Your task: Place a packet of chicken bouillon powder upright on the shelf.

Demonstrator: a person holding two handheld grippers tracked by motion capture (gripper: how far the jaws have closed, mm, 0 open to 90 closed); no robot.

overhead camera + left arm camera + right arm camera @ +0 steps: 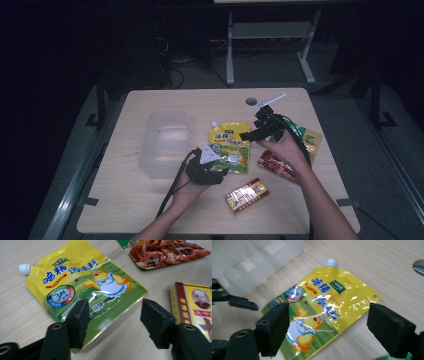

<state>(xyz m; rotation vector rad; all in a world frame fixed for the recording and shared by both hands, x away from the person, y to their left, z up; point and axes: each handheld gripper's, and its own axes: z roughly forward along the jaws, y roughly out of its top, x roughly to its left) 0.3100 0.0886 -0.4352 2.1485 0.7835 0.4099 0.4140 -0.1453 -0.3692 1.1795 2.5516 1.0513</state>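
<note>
High view: clear container beside yellow pouch | left gripper view: jaws spread, straddling pouch corner | right gripper: jaws spread above pouch.

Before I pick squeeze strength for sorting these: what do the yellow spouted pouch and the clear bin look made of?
The yellow spouted pouch looks like flexible glossy plastic film: it shows wrinkles and bright glare, with a hard white cap. The clear bin looks like stiff, frosted translucent plastic: the table shows hazily through its walls.
</note>
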